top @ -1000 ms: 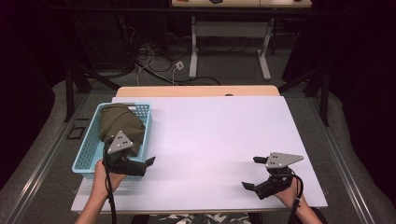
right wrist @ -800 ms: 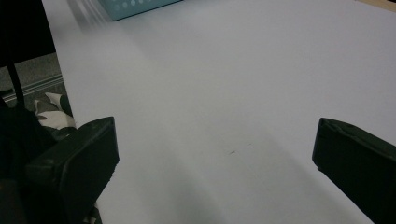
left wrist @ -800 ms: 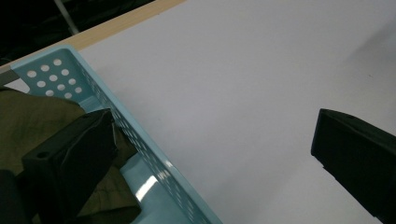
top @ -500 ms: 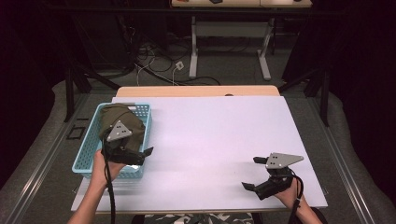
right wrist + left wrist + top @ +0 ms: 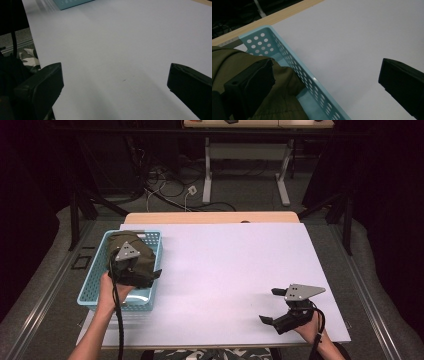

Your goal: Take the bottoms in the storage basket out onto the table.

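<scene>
We hold the left gripper (image 5: 150,277) wide open, empty, over the cloth (image 5: 227,60) in the basket (image 5: 95,292), apparently ready to grasp it; the right gripper (image 5: 272,306) rests open and empty on the table (image 5: 230,265).

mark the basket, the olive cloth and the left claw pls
basket (image 5: 94,288), high view, on its left wall.
olive cloth (image 5: 145,256), high view, on the bundle's right side.
left claw (image 5: 145,277), high view, between its open tips.
</scene>
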